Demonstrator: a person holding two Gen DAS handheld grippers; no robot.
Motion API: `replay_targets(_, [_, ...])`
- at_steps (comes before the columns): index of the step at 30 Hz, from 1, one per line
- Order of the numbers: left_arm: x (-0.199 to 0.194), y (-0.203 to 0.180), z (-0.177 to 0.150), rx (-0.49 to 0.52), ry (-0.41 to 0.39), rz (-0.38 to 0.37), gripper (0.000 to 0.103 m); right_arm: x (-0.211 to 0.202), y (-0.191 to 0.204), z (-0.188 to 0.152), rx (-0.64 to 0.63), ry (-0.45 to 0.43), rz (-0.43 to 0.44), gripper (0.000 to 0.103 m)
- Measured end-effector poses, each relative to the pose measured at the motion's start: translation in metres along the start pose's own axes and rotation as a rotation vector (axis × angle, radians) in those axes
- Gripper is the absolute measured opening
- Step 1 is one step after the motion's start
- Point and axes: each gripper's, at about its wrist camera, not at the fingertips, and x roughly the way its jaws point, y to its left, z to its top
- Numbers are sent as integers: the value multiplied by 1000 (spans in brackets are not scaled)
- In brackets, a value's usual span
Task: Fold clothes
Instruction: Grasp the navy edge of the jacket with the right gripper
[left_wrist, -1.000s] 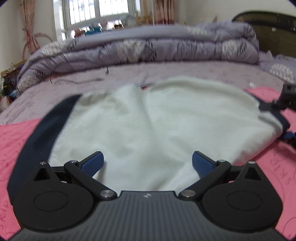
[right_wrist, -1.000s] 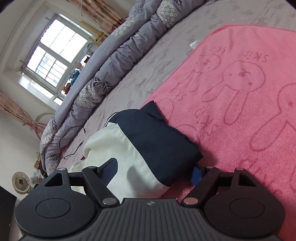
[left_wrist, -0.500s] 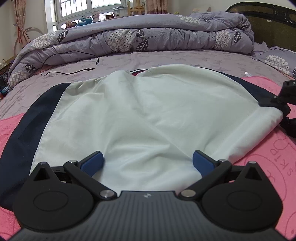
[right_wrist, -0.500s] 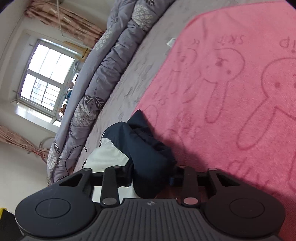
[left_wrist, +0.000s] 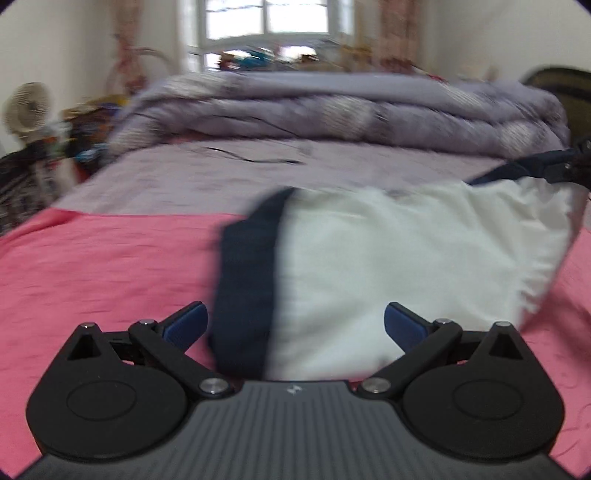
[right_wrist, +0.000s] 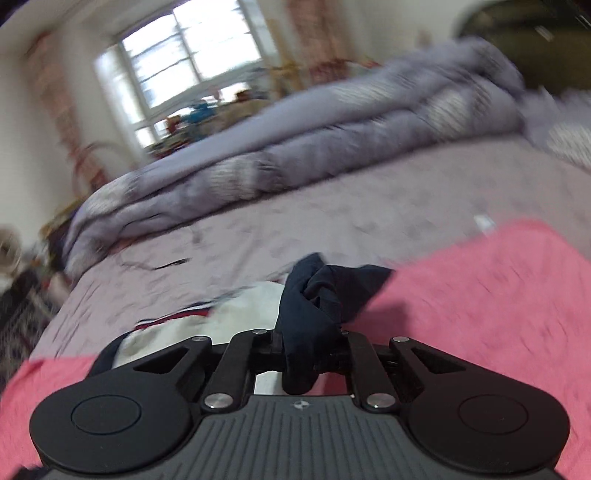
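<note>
My right gripper (right_wrist: 308, 356) is clenched on the dark corner of the white shirt (left_wrist: 406, 258), spread on the pink blanket (left_wrist: 110, 266) at center frame, while my left gripper (left_wrist: 295, 325) gapes empty.

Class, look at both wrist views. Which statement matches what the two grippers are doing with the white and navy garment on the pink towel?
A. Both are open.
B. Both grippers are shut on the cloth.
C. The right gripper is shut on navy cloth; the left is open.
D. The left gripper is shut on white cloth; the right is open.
C: the right gripper pinches a bunch of navy fabric of the white and navy garment, while the left gripper has its blue-padded fingers spread wide apart, clamping nothing.
</note>
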Motion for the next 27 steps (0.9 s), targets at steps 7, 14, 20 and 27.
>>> replay_targets(7, [-18, 111, -34, -125, 29, 172, 103, 9, 177, -58, -477, -1, 107, 12])
replay_targets(14, [6, 150, -70, -201, 128, 196, 103, 29, 250, -142, -725, 86, 119, 12])
replay_targets(20, [8, 144, -69, -174, 112, 193, 103, 10, 266, -145, -794, -43, 99, 12])
replay_targets(27, [2, 145, -72, -178, 109, 191, 103, 28, 278, -199, -1032, -50, 66, 14])
